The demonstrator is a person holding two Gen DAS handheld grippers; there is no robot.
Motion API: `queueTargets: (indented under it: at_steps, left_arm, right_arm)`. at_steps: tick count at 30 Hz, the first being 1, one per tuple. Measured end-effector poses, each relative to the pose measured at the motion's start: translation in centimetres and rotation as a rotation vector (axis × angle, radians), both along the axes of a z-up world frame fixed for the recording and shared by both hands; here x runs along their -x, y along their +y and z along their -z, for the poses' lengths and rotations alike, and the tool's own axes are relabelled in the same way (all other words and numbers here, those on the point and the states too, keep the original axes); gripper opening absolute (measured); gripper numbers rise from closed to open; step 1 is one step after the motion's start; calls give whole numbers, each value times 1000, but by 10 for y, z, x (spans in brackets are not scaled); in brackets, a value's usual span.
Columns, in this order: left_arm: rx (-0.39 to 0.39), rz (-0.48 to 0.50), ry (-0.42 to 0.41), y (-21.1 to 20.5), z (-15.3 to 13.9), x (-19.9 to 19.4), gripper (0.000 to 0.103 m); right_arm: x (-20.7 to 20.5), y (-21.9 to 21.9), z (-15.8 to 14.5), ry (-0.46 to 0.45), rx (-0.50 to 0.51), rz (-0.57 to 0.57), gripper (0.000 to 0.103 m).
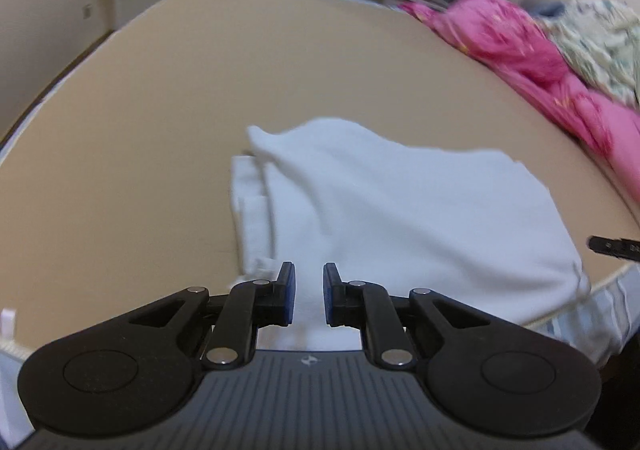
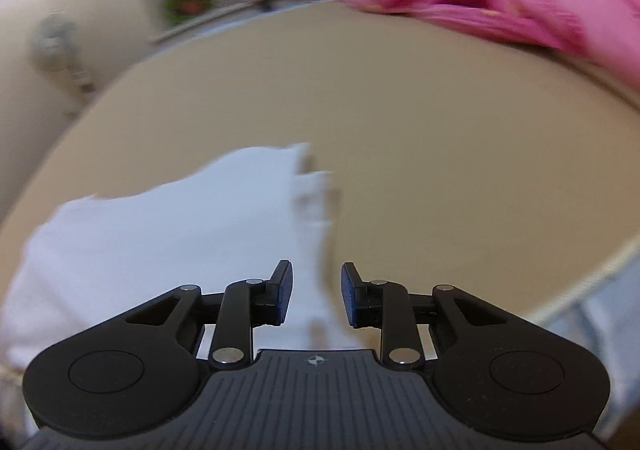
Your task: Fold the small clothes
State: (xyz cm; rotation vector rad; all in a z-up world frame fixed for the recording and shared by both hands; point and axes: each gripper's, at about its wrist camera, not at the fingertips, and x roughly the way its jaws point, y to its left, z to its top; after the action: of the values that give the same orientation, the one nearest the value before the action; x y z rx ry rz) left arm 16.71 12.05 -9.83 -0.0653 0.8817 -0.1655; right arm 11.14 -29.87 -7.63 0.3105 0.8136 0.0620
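Both tools look alike. The left gripper (image 1: 309,294) has two matte black linkage arms, each swinging from a broad rounded housing with a faint circular disc on top. Silver pivot pins (image 1: 219,355) dot the joints. Its fingers (image 1: 286,292) are black with blue pads on their inner faces. Below the fingers lies a dark grey ribbed plate (image 1: 308,402) bearing a small round cross mark. The right gripper (image 2: 316,294) shows the same black arms, silver pins, blue pads (image 2: 349,296) and ribbed grey plate.
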Motion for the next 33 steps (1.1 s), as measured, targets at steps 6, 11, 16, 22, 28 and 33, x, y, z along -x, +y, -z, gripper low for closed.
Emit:
queueTargets:
  at_steps: [6, 11, 16, 22, 28, 33]
  left_arm:
    - [-165, -68, 290, -1, 53, -23, 20]
    - [-98, -51, 191, 2, 31, -14, 22]
    - [-102, -128, 169, 7, 28, -20, 22]
    - [5, -101, 132, 2, 21, -22, 22]
    - [-96, -134, 270, 3, 42, -25, 29]
    - [-57, -177, 127, 21, 10, -10, 29]
  right_arm:
    - [-11, 7, 34, 222, 102, -39, 26]
    - [-2, 6, 33, 208, 156, -40, 37]
    - [2, -10, 20, 147, 132, 42, 47]
    - [1, -15, 32, 165, 86, 39, 48]
    - [14, -10, 25, 184, 154, 75, 52]
    - [47, 10, -9, -30, 236, 57, 51]
